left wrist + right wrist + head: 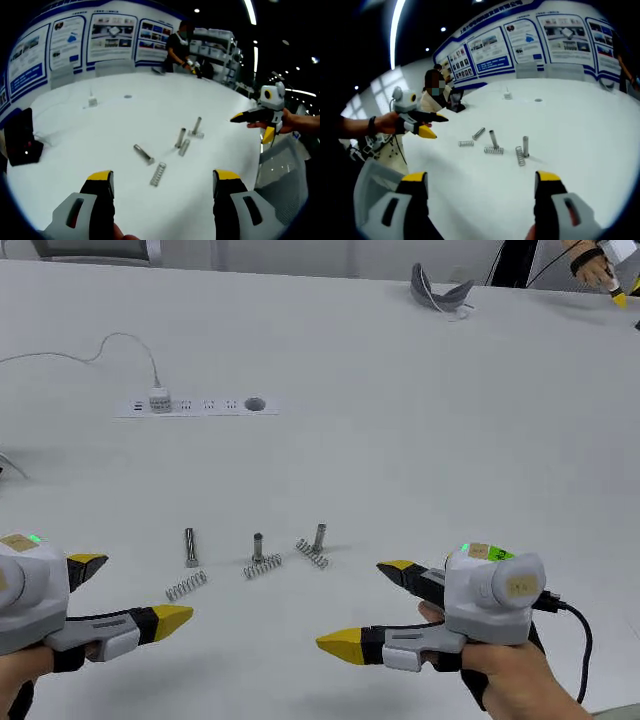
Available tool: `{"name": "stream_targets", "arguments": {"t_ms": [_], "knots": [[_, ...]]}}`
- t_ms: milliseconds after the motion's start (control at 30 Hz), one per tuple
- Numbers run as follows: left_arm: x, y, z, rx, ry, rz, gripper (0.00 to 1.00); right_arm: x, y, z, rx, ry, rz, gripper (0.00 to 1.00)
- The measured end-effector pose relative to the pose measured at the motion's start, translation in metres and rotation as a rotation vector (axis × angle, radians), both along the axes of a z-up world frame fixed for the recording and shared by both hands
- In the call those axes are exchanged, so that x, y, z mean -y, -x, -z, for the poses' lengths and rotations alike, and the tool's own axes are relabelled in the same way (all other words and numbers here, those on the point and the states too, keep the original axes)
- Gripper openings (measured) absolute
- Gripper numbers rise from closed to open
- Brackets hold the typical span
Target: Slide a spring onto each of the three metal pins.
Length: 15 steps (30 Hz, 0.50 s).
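Three metal pins (257, 546) are seen in a row on the white workbench (400, 460), with three springs (262, 566) lying loose just beside them. The left gripper (130, 590) and right gripper (365, 605) are held wide open and empty nearer than the pins. A power strip (195, 405) is seen well beyond the pins.

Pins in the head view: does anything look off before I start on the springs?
The leftmost pin seems to have tipped over: both gripper views show it lying slanted on the table, while the middle pin and the right pin stand upright.
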<state>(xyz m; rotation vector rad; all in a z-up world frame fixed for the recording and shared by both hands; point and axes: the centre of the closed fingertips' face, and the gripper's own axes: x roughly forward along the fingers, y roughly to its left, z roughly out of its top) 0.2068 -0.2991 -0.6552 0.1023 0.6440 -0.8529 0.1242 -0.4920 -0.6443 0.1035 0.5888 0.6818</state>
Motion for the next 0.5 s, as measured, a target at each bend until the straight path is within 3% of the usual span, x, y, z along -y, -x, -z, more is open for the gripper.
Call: {"name": "stream_targets", "arguments": {"t_ms": [267, 500], "knots": [[0.012, -0.014, 0.004, -0.025, 0.038, -0.018, 0.76, 0.0, 0.005, 0.003, -0.017, -0.011, -0.003, 0.89], [0.021, -0.027, 0.012, -0.031, 0.036, -0.027, 0.75, 0.003, 0.005, 0.003, -0.026, -0.019, 0.008, 0.88]]}}
